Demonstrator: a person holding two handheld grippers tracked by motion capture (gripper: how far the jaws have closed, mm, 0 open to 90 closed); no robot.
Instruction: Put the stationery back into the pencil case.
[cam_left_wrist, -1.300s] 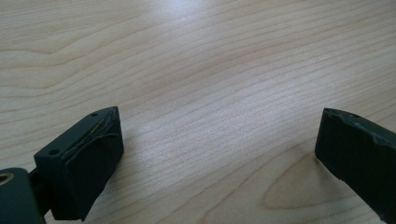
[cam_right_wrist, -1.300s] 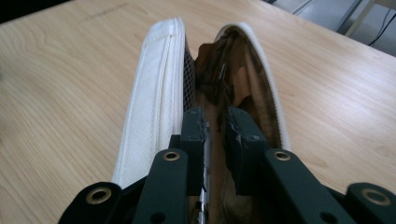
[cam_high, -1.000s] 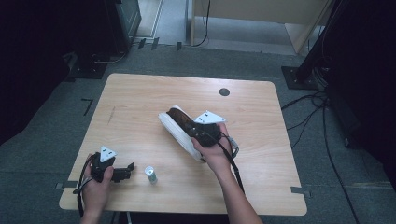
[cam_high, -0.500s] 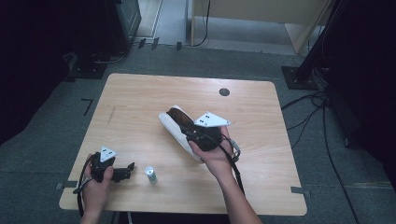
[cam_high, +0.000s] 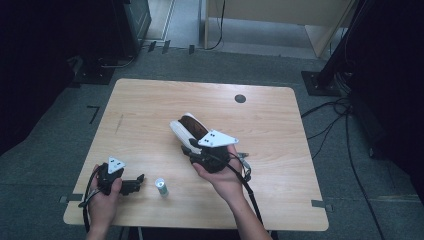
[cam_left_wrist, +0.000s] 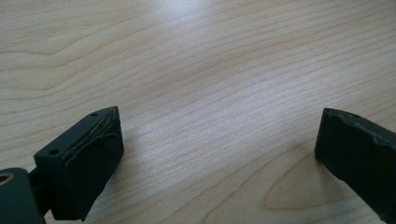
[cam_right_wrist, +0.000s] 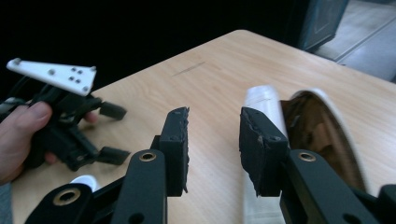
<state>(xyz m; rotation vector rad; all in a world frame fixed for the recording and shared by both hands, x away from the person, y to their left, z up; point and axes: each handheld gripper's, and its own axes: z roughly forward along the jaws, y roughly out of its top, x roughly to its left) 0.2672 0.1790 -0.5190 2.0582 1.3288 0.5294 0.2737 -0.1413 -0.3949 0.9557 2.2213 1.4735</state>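
High view: right gripper (cam_high: 192, 145), fingers just opening and empty, beside a white brown-lined shoe (cam_high: 187, 129).

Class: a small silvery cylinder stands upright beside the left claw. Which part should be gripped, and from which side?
Grip the small cylinder across its round side wall, about mid-height, coming in level from its left, where the left claw lies, jaws open towards it. It stands upright with bare table between them, so that approach looks unblocked.
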